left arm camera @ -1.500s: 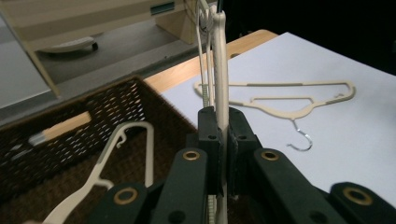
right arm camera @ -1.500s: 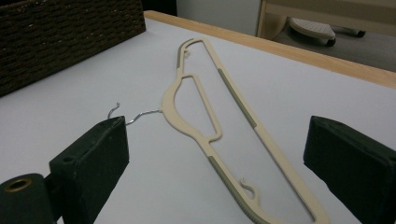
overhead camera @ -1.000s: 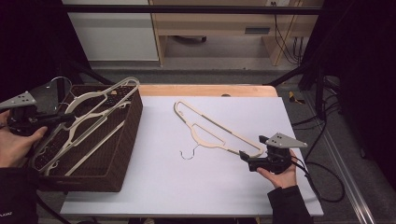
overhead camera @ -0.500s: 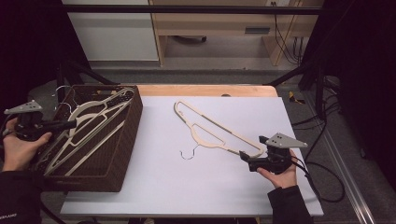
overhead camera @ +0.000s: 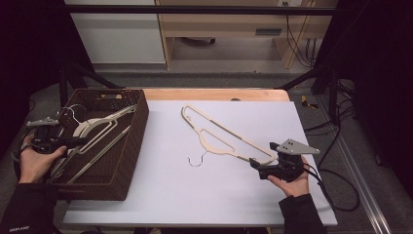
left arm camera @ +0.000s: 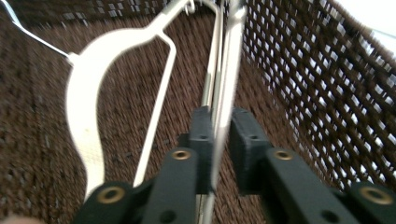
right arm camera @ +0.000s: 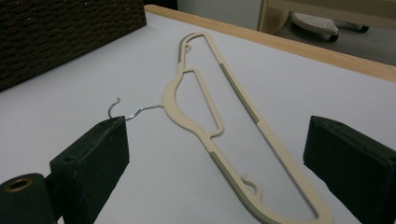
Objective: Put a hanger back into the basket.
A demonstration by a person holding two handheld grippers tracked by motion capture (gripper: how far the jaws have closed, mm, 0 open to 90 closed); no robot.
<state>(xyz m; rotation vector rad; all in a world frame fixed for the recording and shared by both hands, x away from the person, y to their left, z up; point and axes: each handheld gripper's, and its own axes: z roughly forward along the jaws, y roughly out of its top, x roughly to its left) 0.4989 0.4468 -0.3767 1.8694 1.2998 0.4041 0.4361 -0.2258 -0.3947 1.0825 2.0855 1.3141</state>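
Since the earlier frames the left gripper (overhead camera: 73, 142) has dropped from above the wicker basket (overhead camera: 127, 146) down into it, carrying a cream hanger (overhead camera: 95, 126) that now lies low inside among the other hangers (overhead camera: 100, 146). Its jaws have just been opening: in the left gripper view they stand slightly apart with the hanger's thin bar (left arm camera: 219, 93) between them, the pads barely off it, so the grip looks released. Left hand (overhead camera: 36, 161) sits at the basket's left edge, palm around the gripper body, jaws pointing right across the basket. Right gripper (overhead camera: 254, 165) unchanged, resting low on the white surface (overhead camera: 195, 195) at the right, hand (overhead camera: 292, 183) beneath it, jaws wide apart and aimed left at the lower end of a second cream hanger (overhead camera: 224, 139) lying flat mid-surface, metal hook (overhead camera: 197, 160) toward the person; nothing between those jaws. Small writing on the left sleeve is too blurred to read.
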